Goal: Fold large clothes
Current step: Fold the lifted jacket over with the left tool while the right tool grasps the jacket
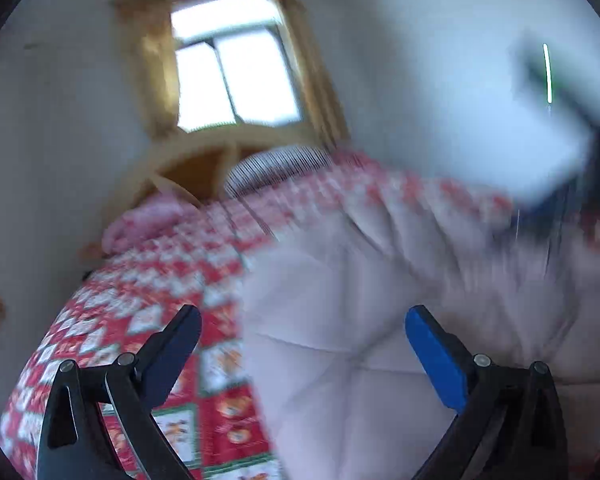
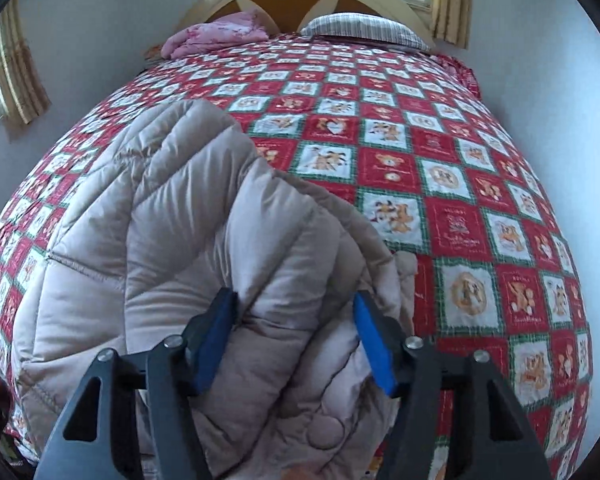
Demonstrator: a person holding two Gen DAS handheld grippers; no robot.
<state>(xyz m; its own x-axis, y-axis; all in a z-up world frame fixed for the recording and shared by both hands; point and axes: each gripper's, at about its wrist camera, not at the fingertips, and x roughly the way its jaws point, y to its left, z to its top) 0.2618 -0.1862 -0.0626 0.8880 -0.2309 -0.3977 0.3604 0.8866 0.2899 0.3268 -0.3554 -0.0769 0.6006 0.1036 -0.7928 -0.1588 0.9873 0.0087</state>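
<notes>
Downward, right tongs (image 2: 296, 336) astride bunched puffer coat (image 2: 188, 216).

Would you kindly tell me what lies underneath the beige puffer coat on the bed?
The puffer coat lies on the red patchwork quilt, which shows around its far and right sides. Whatever sits directly beneath the coat is covered, so I cannot tell.

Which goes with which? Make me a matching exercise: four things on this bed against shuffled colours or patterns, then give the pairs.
Things:
1. puffer jacket
2. bedspread
3. pillow
4. folded blanket

Looks:
a. pink
b. red and white squares with bears
c. beige, quilted
d. striped

Pairs: 1-c, 2-b, 3-d, 4-a
</notes>
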